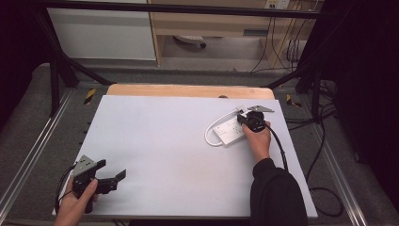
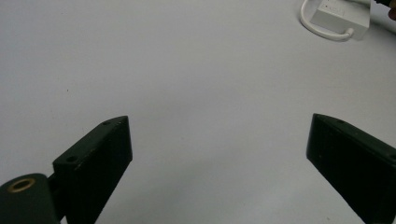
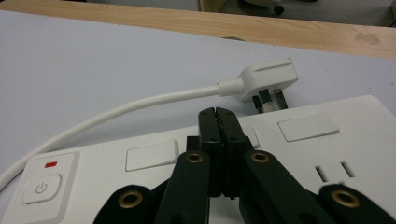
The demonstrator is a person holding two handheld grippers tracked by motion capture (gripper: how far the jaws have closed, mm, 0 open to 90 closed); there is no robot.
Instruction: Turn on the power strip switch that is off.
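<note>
A white power strip [image 1: 229,130] lies at the right of the white table mat [image 1: 160,150], its white cable [image 3: 140,105] looping round to a plug [image 3: 268,79] that rests unplugged on the mat beside it. My right gripper [image 3: 218,114] is shut, jaws pressed together with nothing between them, tips low over the strip's top face [image 3: 355,135] between two socket covers. The strip's power button [image 3: 42,188] sits at its end. My left gripper [image 1: 113,168] rests near the front left corner of the mat, open and empty [image 2: 219,123], pointing toward the strip [image 2: 338,14].
A wooden table edge [image 1: 188,90] runs along the back of the mat. Black frame bars [image 1: 56,70] stand at the back corners. Black cables [image 1: 324,188] trail over the floor at the right. A bare stretch of mat separates the two grippers.
</note>
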